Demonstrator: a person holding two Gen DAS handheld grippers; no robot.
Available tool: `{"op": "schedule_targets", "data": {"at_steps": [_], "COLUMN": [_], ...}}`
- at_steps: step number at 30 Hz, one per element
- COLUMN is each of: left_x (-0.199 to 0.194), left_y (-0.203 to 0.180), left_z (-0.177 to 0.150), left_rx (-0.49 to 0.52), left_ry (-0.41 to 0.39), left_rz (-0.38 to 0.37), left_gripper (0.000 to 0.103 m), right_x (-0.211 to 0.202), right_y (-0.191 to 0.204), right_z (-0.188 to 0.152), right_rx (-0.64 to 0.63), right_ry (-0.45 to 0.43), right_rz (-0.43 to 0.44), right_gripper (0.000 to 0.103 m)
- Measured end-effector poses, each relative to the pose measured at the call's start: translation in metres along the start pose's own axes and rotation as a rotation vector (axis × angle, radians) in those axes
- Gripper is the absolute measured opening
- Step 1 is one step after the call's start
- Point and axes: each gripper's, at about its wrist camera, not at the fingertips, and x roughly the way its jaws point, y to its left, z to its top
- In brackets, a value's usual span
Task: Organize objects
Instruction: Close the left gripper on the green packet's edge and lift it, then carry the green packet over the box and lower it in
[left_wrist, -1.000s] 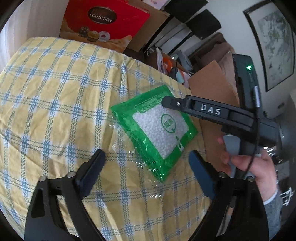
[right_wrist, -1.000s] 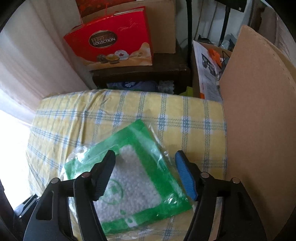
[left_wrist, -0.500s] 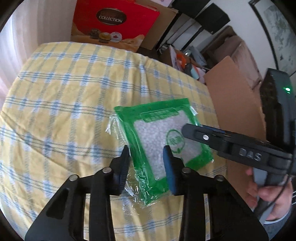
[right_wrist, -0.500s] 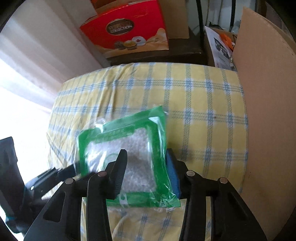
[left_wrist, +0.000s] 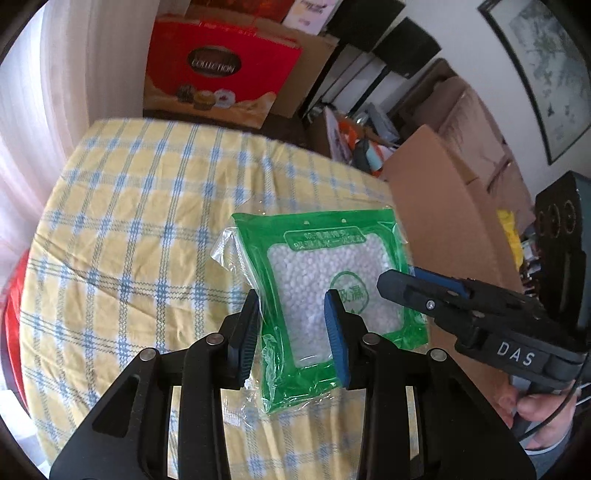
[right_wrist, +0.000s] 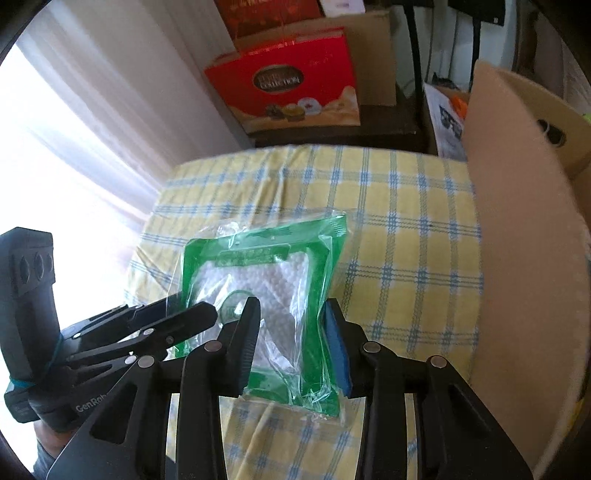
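Your left gripper (left_wrist: 291, 332) clamps near edge of green bag (left_wrist: 325, 295), jaws closed on plastic. Your right gripper (right_wrist: 291, 339) grips same bag (right_wrist: 266, 291) from other side (white beads show through clear window). Bag is lifted, tilted up above yellow checked tablecloth (left_wrist: 147, 229). Cardboard box (right_wrist: 524, 258) stands just beside table, red gift bag (left_wrist: 221, 74) behind it.

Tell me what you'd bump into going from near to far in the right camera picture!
Right claw → green bag of white beads → yellow checked tablecloth → red chocolate box.
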Motion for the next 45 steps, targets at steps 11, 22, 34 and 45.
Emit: {"op": "schedule_targets", "data": {"at_steps": [11, 22, 34, 45], "left_x": [-0.045, -0.048, -0.017, 0.03], "left_y": [-0.061, -0.139, -0.227, -0.286], "left_z": [0.008, 0.009, -0.01, -0.037], "left_rx": [0.097, 0.182, 0.281, 0.386], "left_ry": [-0.064, -0.065, -0.016, 0.058], "left_rz": [-0.03, -0.099, -0.152, -0.138], "left_gripper": [0.031, 0.031, 0.031, 0.031], "right_x": [-0.074, -0.141, -0.194, -0.201], "right_y": [-0.007, -0.043, -0.119, -0.194], "right_z": [-0.007, -0.027, -0.06, -0.091], "right_rx": [0.027, 0.069, 0.181, 0.307], "right_ry": [-0.11, -0.195, -0.243, -0.25], "right_rz": [-0.004, -0.069, -0.108, -0.135], "right_gripper": [0.037, 0.037, 0.037, 0.037]}}
